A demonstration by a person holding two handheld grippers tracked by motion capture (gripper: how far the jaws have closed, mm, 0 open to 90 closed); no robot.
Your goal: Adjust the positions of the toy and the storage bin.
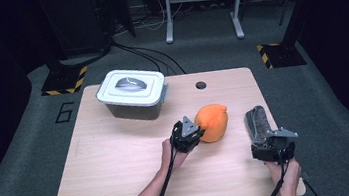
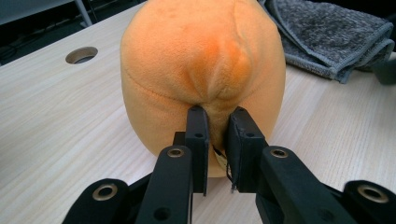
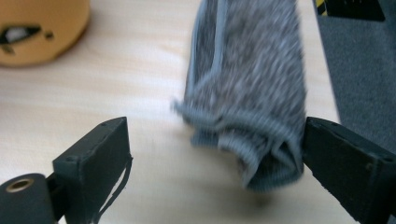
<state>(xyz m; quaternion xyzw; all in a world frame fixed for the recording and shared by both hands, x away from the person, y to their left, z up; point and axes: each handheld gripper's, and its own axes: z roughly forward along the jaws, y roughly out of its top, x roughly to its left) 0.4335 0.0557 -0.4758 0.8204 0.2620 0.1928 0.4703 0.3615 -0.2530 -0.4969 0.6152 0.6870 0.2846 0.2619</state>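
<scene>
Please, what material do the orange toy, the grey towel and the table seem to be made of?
Toy: likely plush fabric, matte and fuzzy, with sewn seams and soft dents. Towel: probably terry or microfibre, a looped pile with a stitched edge, folded in layers. Table: pale wood grain, smooth and matte; possibly laminate rather than solid wood, which the pictures cannot settle.

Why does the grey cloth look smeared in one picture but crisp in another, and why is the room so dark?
In the right gripper view the grey towel is streaked by motion blur; in the left gripper view it is crisp, like the orange plush toy. In the high view the light falls on the table, leaving the floor and the edges in deep shadow.
</scene>
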